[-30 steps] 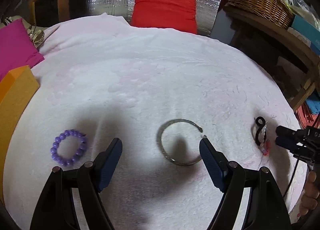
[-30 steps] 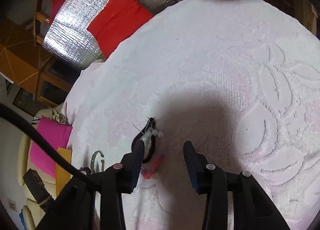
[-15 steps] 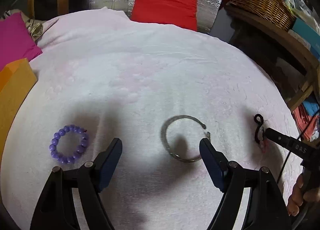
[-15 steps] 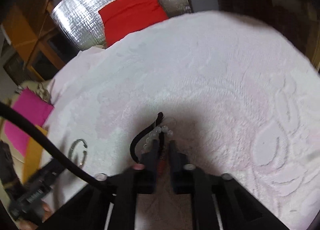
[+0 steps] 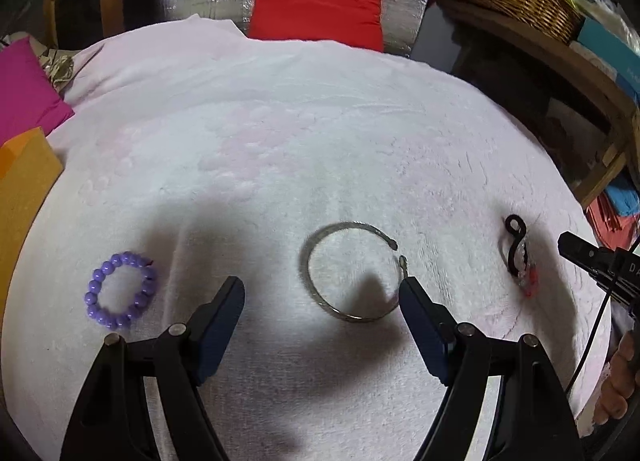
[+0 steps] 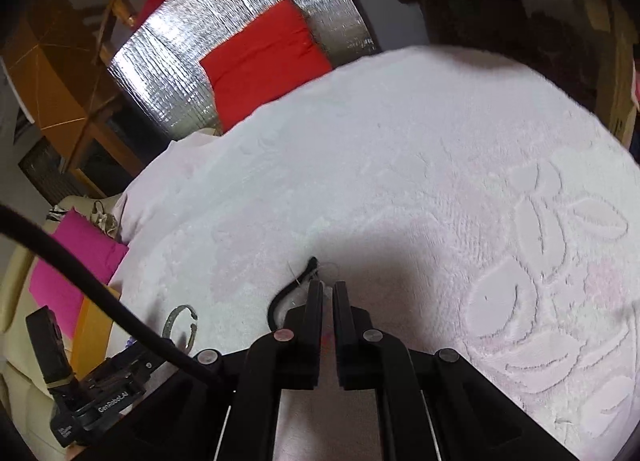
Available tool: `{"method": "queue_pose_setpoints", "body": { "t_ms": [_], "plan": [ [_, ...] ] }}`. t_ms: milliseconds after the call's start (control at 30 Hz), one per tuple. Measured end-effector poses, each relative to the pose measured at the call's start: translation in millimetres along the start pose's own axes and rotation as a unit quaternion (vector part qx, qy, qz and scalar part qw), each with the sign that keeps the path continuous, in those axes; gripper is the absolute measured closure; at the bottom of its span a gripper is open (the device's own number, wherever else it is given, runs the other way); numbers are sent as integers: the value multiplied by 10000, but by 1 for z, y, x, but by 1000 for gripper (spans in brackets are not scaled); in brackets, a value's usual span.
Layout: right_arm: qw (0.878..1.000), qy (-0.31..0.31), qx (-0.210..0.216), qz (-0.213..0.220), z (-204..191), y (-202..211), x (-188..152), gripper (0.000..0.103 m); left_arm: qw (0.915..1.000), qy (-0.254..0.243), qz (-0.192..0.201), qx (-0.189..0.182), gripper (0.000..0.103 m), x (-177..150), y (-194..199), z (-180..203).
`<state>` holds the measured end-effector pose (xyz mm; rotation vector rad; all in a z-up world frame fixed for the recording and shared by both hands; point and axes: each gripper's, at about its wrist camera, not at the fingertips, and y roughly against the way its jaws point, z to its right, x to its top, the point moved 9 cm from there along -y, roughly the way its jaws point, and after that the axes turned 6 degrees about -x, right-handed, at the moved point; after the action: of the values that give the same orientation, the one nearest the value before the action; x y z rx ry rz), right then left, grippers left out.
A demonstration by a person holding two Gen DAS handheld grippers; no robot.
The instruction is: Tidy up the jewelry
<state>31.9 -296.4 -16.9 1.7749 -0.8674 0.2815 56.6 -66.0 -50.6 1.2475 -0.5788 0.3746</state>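
The black cord bracelet strung with clear and red beads (image 5: 520, 261) lies on the right side of the white embossed towel (image 5: 320, 141), and from the right wrist view its cord (image 6: 280, 301) curls out just left of the right gripper (image 6: 327, 289), whose jaws are clenched almost together around the beaded stretch. The pads hide the contact itself, so the grip looks made but cannot be fully confirmed. This piece should be very light and limp: the cord will sag and swing once raised, and the small smooth beads could roll out of a shallow pinch, so the beaded section, deep between the pads, seems the better hold. To its left, near the middle of the towel, lies the thin open silver metal bangle (image 5: 352, 273), stiff, slick and low against the pile; it would likely be best taken across its rim. The left gripper (image 5: 322, 297) hangs over it with jaws spread wide, grasping nothing. Further left sits the purple round-bead elastic bracelet (image 5: 120, 291), stretchy and easier to pinch.
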Motion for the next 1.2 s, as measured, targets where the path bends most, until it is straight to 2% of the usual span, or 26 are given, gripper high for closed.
{"method": "queue_pose_setpoints", "body": {
  "t_ms": [133,200,233,267,333,467,633,700,800,900,967,1033,1200],
  "plan": [
    [9995,-227,75,-220,5,-7,-2,96,9999,-78,-47,76,22,-1,-5,4],
    [9992,-280,52,-273,7,-9,-3,89,9996,-252,-52,143,22,-2,-7,9],
    [9992,-289,61,-281,7,-9,-3,77,9993,-328,-64,182,22,-2,-9,11],
    [9993,-253,64,-276,5,-9,-4,60,9987,-433,-73,243,22,-3,-10,13],
    [9996,-127,124,-218,-1,-5,-5,40,9979,-581,-51,296,22,-2,-12,17],
    [9983,570,101,-4,-23,0,-11,41,9969,-731,51,272,22,1,-13,22],
    [9951,937,-211,-218,-31,-19,-27,41,9975,-680,112,137,22,3,-14,19],
    [9930,1057,-456,-245,-30,-28,-29,40,9976,-673,137,93,25,3,-14,17],
    [9886,1336,-676,-133,-35,-31,-30,42,9975,-682,164,42,38,4,-13,16],
    [9819,1621,-977,-21,-35,-33,-32,57,9971,-733,184,43,41,4,-14,17],
    [9783,1767,-1084,30,-34,-31,-31,78,9969,-758,198,38,41,5,-13,17],
    [9793,1711,-1084,7,-29,-29,-28,87,9969,-756,216,11,41,5,-11,17],
    [9899,1229,-700,-109,-15,-14,-22,91,9971,-699,302,54,41,7,-1,9]
  ]
}}
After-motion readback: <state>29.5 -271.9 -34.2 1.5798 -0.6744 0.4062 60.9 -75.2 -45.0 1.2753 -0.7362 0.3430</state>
